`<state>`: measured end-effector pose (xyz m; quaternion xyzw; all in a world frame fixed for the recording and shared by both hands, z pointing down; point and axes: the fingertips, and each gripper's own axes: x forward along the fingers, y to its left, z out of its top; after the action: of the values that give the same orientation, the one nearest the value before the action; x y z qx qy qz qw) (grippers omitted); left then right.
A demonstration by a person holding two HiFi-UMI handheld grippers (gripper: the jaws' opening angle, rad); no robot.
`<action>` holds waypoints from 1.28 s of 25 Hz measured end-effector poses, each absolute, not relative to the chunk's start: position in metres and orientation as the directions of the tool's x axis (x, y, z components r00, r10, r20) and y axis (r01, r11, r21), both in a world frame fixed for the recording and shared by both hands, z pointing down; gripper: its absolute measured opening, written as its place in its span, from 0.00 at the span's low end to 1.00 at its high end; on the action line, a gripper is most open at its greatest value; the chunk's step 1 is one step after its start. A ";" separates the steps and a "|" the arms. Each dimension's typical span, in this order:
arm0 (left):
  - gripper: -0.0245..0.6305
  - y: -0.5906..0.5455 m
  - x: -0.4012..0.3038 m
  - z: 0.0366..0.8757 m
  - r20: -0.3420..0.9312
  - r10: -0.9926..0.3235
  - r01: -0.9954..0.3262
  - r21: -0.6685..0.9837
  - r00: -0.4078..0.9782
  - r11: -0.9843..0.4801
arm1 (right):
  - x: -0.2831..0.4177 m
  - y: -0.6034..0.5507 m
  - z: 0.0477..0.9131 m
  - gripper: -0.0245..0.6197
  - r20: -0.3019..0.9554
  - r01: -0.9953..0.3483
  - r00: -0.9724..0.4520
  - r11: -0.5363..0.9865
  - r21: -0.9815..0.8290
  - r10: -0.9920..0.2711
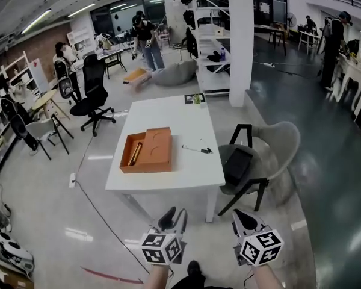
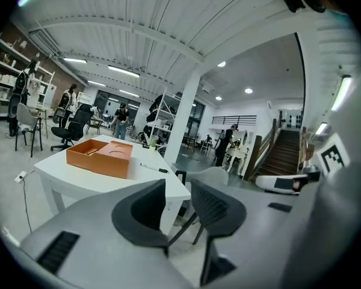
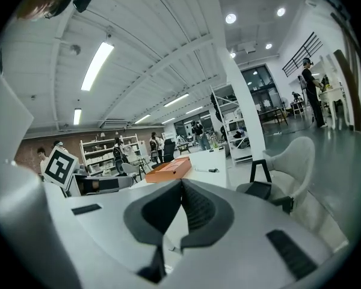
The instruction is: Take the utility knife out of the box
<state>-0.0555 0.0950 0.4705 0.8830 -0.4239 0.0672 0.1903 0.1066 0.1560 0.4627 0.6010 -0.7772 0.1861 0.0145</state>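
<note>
An orange box (image 1: 145, 151) lies open on the white table (image 1: 186, 122), well ahead of both grippers. The utility knife (image 1: 135, 153), a slim yellowish-and-dark stick, lies in the box's left compartment; the box wall hides it in both gripper views. My left gripper (image 1: 174, 212) hovers over the floor short of the table, jaws open with nothing between them (image 2: 179, 185). Beside it, my right gripper (image 1: 238, 215) has its jaw tips touching, shut and empty (image 3: 182, 181). The box (image 2: 100, 157) shows ahead left in the left gripper view, and the box (image 3: 169, 170) straight ahead in the right.
A pen (image 1: 197, 150) lies on the table right of the box. A grey shell chair (image 1: 259, 161) stands at the table's right side, a black office chair (image 1: 93, 95) off to the left. A white pillar (image 1: 240, 41) rises behind. A cable (image 1: 102, 215) runs across the floor. People stand far back.
</note>
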 end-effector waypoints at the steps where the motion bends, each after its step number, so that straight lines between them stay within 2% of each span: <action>1: 0.21 0.084 -0.058 0.470 0.283 -0.719 -0.772 0.276 0.635 -0.573 | 0.105 0.145 0.463 0.04 0.249 -0.941 -0.269 0.198 -0.274 -0.930; 10: 0.21 0.003 -0.077 0.473 0.281 -0.694 -0.748 0.269 0.663 -0.606 | 0.085 0.072 0.467 0.04 0.257 -0.948 -0.225 0.151 -0.280 -0.940; 19: 0.22 -0.044 -0.074 0.478 0.281 -0.693 -0.747 0.287 0.664 -0.600 | 0.099 0.035 0.476 0.04 0.281 -0.954 -0.195 0.115 -0.276 -0.940; 32: 0.22 -0.124 -0.059 0.464 0.268 -0.765 -0.809 0.244 0.586 -0.534 | 0.137 -0.059 0.463 0.04 0.243 -0.937 -0.269 0.195 -0.290 -0.932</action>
<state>-0.0589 -0.1244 0.4639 0.8735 -0.4505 0.0645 0.1728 0.1370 -0.0587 0.4627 0.6046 -0.7728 0.1929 0.0065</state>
